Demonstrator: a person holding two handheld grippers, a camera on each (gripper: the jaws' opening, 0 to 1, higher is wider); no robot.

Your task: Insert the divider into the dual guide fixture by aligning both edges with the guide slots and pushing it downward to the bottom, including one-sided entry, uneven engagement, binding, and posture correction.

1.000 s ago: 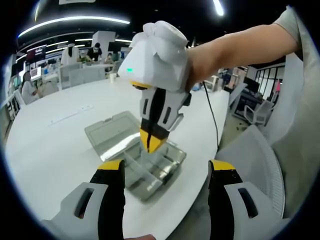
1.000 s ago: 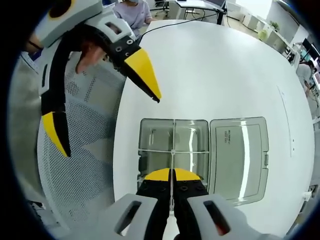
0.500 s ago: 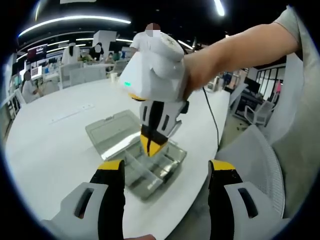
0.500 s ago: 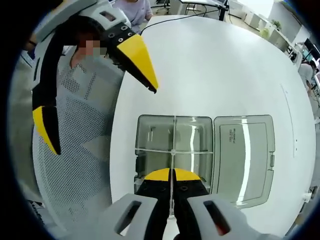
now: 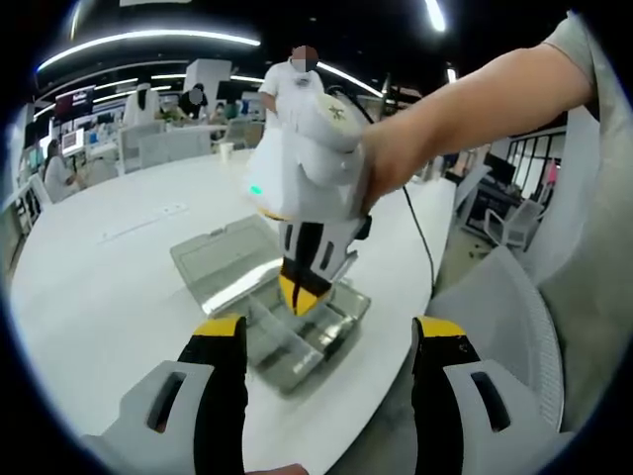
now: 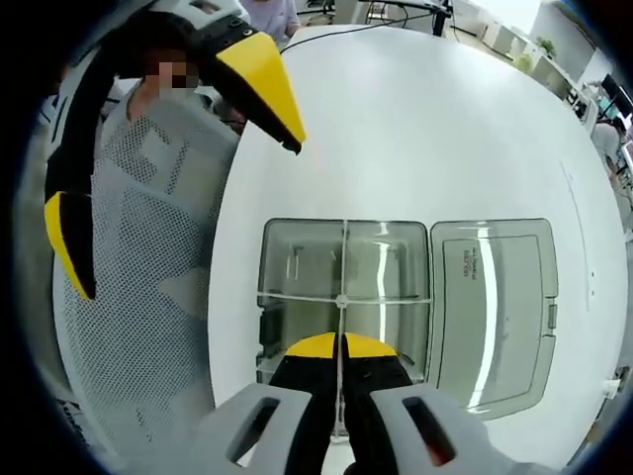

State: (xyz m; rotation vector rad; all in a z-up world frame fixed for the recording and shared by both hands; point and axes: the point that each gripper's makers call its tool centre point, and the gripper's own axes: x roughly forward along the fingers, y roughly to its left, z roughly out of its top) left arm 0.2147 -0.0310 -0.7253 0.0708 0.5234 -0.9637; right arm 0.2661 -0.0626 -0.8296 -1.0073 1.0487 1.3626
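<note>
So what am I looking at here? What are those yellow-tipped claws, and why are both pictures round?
A person holds a handheld two-jaw gripper in each hand. Each carries a fisheye camera looking along its own jaws, which is why both pictures are round.

In the left gripper view, the left gripper shows at the bottom, its jaws wide apart and empty. Ahead, the person's hand holds the right gripper, pointing down into a clear plastic box on a white table.

The right gripper view looks down from that gripper. Its jaws are closed on a thin clear divider, standing in the box, whose lid lies open alongside. The left gripper shows at upper left.
</note>
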